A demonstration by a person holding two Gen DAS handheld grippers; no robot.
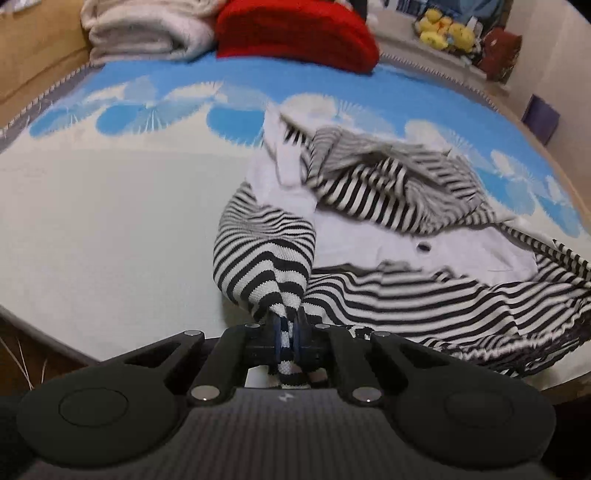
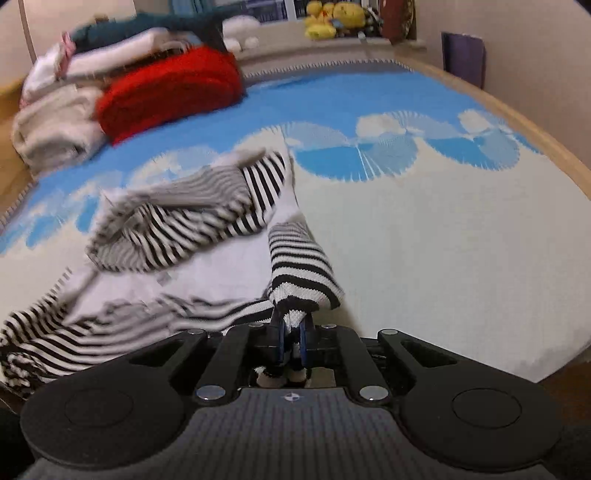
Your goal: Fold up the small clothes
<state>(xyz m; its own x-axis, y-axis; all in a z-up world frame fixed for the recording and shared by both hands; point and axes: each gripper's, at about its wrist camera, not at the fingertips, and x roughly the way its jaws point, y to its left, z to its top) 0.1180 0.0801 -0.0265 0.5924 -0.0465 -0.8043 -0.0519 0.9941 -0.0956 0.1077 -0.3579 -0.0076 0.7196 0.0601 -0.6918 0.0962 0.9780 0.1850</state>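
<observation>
A small black-and-white striped garment (image 1: 388, 236) with a white front panel lies rumpled on the bed; it also shows in the right wrist view (image 2: 177, 221). My left gripper (image 1: 286, 325) is shut on a striped corner of it, near the bed's front edge. My right gripper (image 2: 291, 328) is shut on another striped corner. The cloth stretches between the two grippers and looks blurred, partly lifted off the bed.
The bed cover (image 1: 110, 221) is white with blue fan patterns. A red folded garment (image 1: 295, 33) and a cream folded one (image 1: 147, 33) lie at the far side, stacked clothes (image 2: 110, 55) too. Yellow plush toys (image 2: 328, 18) sit on a ledge. A wooden bed rim (image 2: 517, 118) runs right.
</observation>
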